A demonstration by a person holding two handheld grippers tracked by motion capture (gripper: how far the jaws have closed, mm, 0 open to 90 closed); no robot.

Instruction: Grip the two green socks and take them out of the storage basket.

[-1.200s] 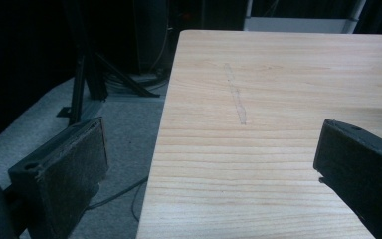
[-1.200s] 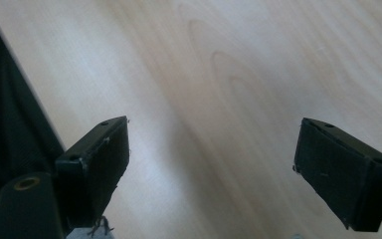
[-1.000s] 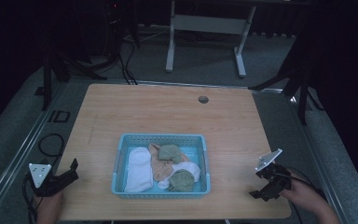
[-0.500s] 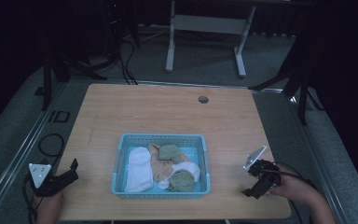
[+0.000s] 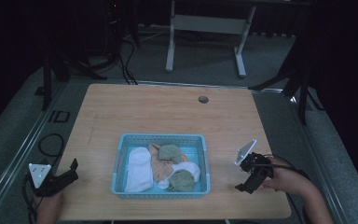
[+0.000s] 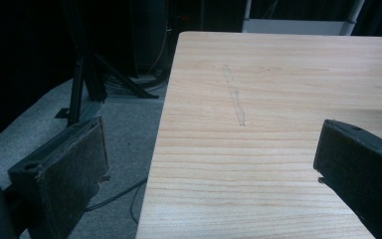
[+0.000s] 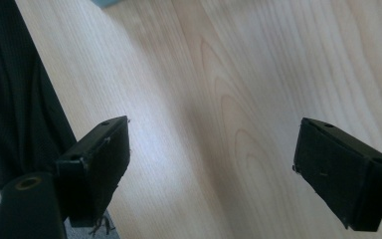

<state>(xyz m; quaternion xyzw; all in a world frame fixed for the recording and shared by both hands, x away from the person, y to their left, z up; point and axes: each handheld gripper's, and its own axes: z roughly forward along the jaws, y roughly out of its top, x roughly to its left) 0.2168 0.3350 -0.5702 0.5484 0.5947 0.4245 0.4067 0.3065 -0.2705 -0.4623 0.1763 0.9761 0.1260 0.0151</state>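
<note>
My right gripper (image 5: 242,185) has its jaws spread wide with nothing between them, tipped down over bare wood at the near right of the table (image 5: 168,112); in the right gripper view the two black pads (image 7: 99,164) frame only wood grain, with a sliver of blue at the top edge that I take for the basket. My left gripper (image 5: 72,169) sits at the near left corner, jaws likewise parted and empty, and its own view looks along the table's left edge and the dark floor beyond. Between the two, near the front edge, stands the blue basket (image 5: 119,158), and in it lie the cloths: a white folded piece (image 5: 137,168) on the left, a peach one (image 5: 161,165) in the middle, a green wad (image 5: 170,151) toward the back and another green wad (image 5: 182,179) at the front right, overlapping a second white piece (image 5: 191,168). As I judge it, the step in hand is the reach into the basket with the right gripper. To do it well I would swing the jaws leftward over the basket's right wall, high enough to clear the rim, then descend on the nearest green wad with the jaws kept open. I would pinch a raised fold, not the flat cloth, so only one piece lifts, and leave the left gripper ready to steady the basket should it slide.
</note>
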